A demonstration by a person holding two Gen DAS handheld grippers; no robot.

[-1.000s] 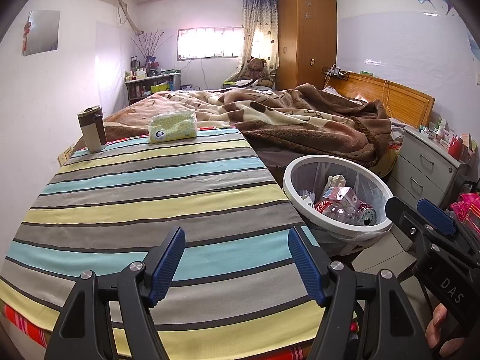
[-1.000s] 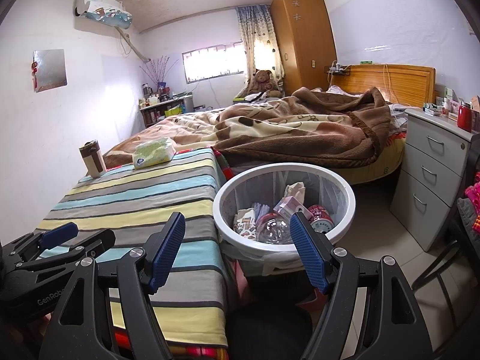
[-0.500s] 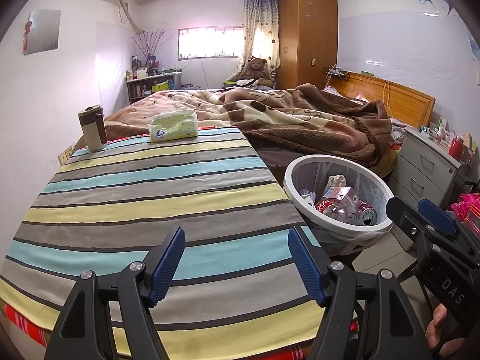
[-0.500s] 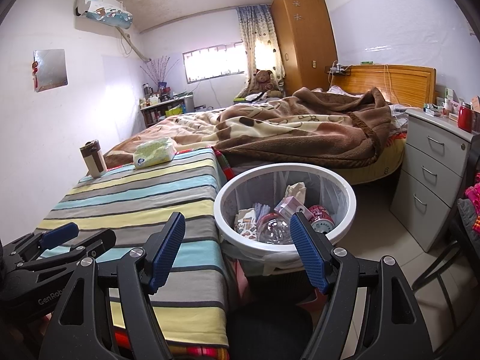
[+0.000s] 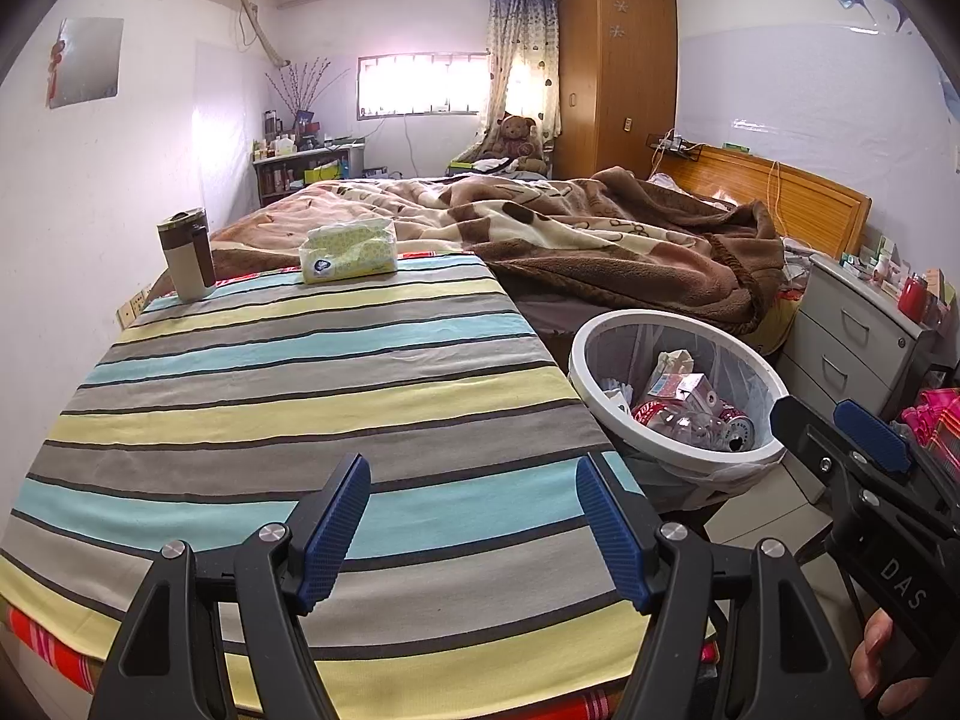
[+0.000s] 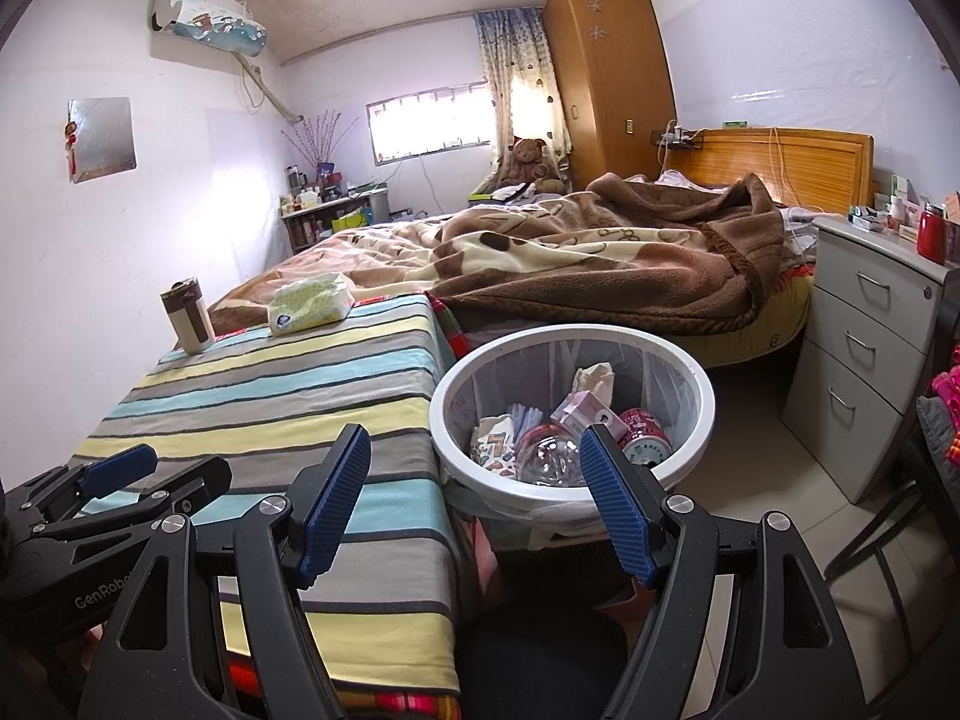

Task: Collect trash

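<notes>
Trash fills the bottom of the round white plastic waste basket (image 6: 571, 489) lined with a clear bag, which stands on the floor just beside the right edge of your table: a crushed clear plastic bottle (image 6: 549, 461), a red drink can (image 6: 645, 441), a small pink carton (image 6: 579, 411), a crumpled tissue (image 6: 594, 377) and a printed wrapper (image 6: 497, 447) all lie inside it. The table's striped cloth (image 5: 288, 408), banded in yellow, grey and pale blue, carries only two things, both at its far end: a brown-and-cream lidded travel mug (image 5: 186, 253) standing upright near the far left corner, and a soft green-patterned pack of tissues (image 5: 349, 249) lying just to its right, apart from the mug.

Your left gripper (image 5: 474, 525) hovers over the near part of the cloth with its blue-padded jaws apart and nothing between them. Your right gripper (image 6: 474, 510) hangs at the table's right edge, its jaws also spread with nothing held; its right pad lines up with the basket's near rim in the right wrist view, but whether it touches the rim you cannot tell. In the left wrist view your fingers (image 5: 873, 657) show at the lower right, wrapped on the right gripper's black handle. Beyond the table lies a bed under a rumpled brown-and-cream blanket (image 6: 600, 258), and a grey drawer cabinet (image 6: 864, 354) stands to the basket's right.
</notes>
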